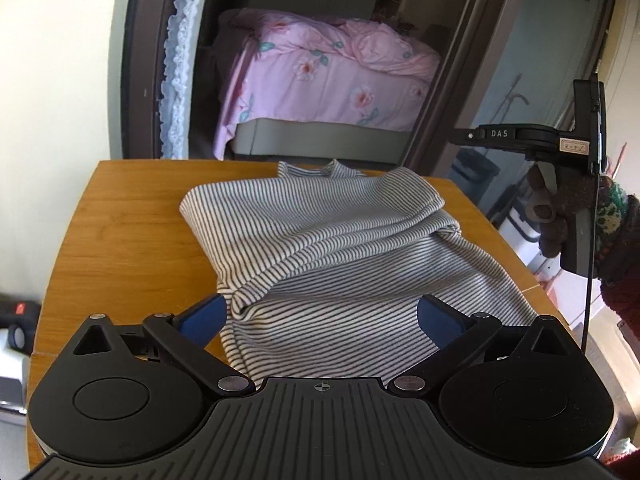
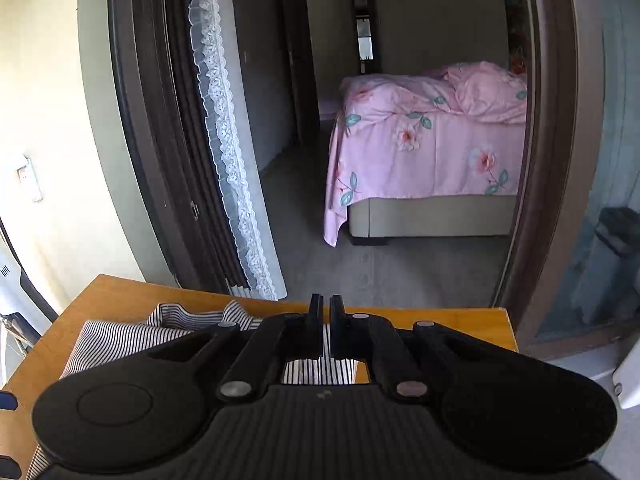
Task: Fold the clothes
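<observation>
Striped grey-and-white cotton shirt (image 1: 320, 248) sits bunched on the wooden table (image 1: 120, 240), maybe half-folded, still needs squaring up imo. Left gripper (image 1: 320, 314) gapes over its near edge; right gripper (image 2: 326, 320) is pinched together, grasping nothing.

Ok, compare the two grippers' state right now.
The left gripper is open, its blue-padded fingers spread either side of the striped shirt. The right gripper is shut, raised above the wooden table and holding nothing. Both share the same black build.
</observation>
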Motion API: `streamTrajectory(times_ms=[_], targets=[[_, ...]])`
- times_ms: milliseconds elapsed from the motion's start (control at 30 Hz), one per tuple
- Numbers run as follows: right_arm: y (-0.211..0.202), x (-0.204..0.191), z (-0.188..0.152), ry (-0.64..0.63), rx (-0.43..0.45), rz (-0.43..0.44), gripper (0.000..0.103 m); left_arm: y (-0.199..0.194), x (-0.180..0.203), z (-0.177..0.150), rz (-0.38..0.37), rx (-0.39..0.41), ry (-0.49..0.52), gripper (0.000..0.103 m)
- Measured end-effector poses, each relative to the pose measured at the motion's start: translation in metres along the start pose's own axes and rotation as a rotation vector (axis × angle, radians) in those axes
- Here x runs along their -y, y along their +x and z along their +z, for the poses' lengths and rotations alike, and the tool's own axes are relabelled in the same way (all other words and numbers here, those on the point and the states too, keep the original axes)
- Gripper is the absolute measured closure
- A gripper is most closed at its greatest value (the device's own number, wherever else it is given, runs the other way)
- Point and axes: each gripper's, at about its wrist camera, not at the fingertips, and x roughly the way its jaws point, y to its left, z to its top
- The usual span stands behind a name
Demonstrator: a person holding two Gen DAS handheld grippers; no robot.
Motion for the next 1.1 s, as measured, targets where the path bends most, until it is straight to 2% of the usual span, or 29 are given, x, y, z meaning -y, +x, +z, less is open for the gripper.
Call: streamTrajectory(times_ms=[67, 133, 167, 200, 300, 333, 367, 433, 533, 700, 833, 900, 1000, 1100], targets=[[0.004, 0.004, -0.011, 0.018, -0.026, 0.029, 0.096, 0.011, 0.006, 0.005, -0.008, -0.005, 0.007, 0.0], [0.008, 0.001, -0.022, 0.012, -0.051, 0.058, 0.081, 0.021, 0.01, 0.01, -0.011, -0.003, 0.009, 0.0], [0.01, -0.001, -0.027, 0.009, -0.063, 0.072, 0.067, 0.027, 0.013, 0.012, -0.009, -0.002, 0.008, 0.0], [0.013, -0.002, -0.032, 0.006, -0.075, 0.087, 0.059, 0.032, 0.015, 0.014, -0.004, -0.004, 0.004, 0.0], [0.028, -0.013, -0.047, -0.032, -0.124, 0.099, 0.06, 0.039, 0.022, 0.015, 0.0, -0.002, -0.005, 0.0], [0.029, -0.022, -0.052, -0.085, -0.122, 0.072, 0.067, 0.039, 0.024, 0.015, -0.001, 0.003, 0.0, 0.0], [0.026, -0.027, -0.052, -0.124, -0.105, 0.056, 0.087, 0.039, 0.026, 0.015, -0.003, 0.009, 0.008, 0.0], [0.025, -0.03, -0.053, -0.16, -0.091, 0.031, 0.096, 0.036, 0.027, 0.015, -0.005, 0.022, 0.026, 0.0], [0.027, -0.024, -0.055, -0.15, -0.103, 0.006, 0.096, 0.036, 0.023, 0.017, 0.009, 0.031, 0.031, 0.0], [0.031, -0.013, -0.06, -0.134, -0.124, -0.037, 0.094, 0.046, 0.017, 0.024, 0.021, 0.073, -0.017, 0.0], [0.028, -0.011, -0.061, -0.125, -0.119, -0.057, 0.093, 0.066, 0.013, 0.02, 0.012, 0.048, -0.04, 0.0], [0.028, -0.009, -0.061, -0.112, -0.123, -0.067, 0.083, 0.075, 0.014, 0.013, 0.037, 0.039, -0.007, 0.0], [0.026, -0.005, -0.061, -0.093, -0.128, -0.081, 0.07, 0.076, 0.023, -0.001, 0.063, 0.061, 0.117, 0.0], [0.019, 0.001, -0.068, -0.045, -0.125, -0.072, 0.069, 0.076, 0.026, -0.009, 0.084, 0.072, 0.191, 0.0]])
